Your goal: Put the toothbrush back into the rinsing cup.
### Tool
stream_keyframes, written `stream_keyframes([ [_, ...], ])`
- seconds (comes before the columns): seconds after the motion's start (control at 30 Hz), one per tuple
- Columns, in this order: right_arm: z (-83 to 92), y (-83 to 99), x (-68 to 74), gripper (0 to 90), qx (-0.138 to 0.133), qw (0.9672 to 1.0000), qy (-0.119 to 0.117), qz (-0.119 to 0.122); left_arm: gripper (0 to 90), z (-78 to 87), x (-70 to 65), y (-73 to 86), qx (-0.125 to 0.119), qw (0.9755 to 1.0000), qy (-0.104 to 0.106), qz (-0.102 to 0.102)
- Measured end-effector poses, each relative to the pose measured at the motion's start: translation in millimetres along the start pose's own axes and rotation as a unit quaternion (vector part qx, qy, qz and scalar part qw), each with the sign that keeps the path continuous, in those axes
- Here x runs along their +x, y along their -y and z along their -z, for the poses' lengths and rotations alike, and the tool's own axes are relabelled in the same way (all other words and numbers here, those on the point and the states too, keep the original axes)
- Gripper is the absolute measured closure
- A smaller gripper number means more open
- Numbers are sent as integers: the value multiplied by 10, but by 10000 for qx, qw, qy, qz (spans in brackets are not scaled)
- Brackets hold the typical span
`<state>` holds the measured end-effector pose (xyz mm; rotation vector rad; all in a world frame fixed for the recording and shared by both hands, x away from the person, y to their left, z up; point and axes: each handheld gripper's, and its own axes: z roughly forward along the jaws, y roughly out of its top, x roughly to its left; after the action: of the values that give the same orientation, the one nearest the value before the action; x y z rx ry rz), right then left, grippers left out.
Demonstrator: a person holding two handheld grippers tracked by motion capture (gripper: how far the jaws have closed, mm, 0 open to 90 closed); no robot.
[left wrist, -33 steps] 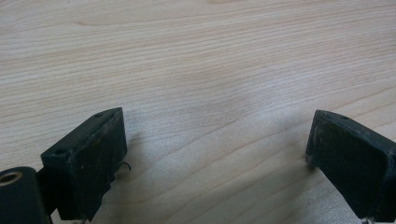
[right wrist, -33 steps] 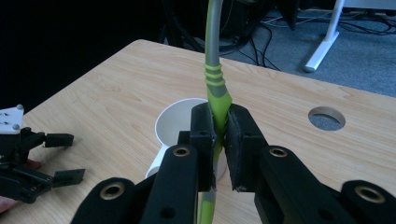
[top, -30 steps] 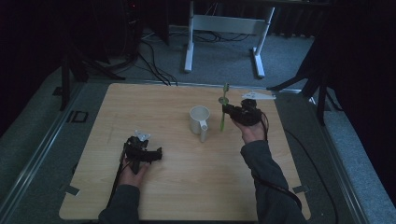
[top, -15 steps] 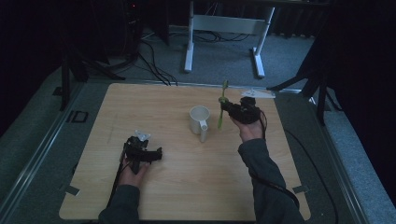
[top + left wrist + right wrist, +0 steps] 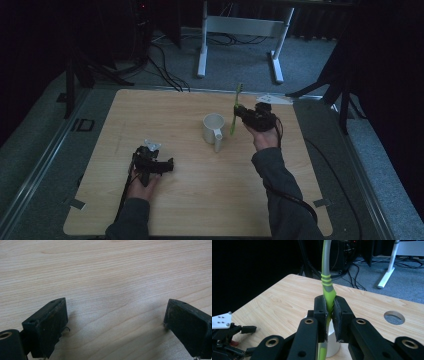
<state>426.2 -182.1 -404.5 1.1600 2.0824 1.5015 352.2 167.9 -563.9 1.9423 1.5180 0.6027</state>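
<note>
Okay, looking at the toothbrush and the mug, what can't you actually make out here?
- Toothbrush head: cut off by the right gripper view's top edge; too small in the high view.
- Toothbrush's lower end: hidden behind the right gripper.
- Mug inside: too dark in the high view; the gripper hides most of it.

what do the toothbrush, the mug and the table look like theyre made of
Toothbrush: likely plastic, smooth grey neck, ribbed green handle that may be rubbery. Mug: white, faintly shiny, probably glazed ceramic. Table: pale matt wood or a wood-look laminate, with visible grain lines.
</note>
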Motion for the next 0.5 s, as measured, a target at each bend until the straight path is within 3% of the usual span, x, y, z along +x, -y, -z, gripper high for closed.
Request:
stream_keyframes([
  [0.5, -71, -15, 89, 819, -110, 9998, -135, 2, 55, 0, 0, 0, 3, 10000, -2, -1],
])
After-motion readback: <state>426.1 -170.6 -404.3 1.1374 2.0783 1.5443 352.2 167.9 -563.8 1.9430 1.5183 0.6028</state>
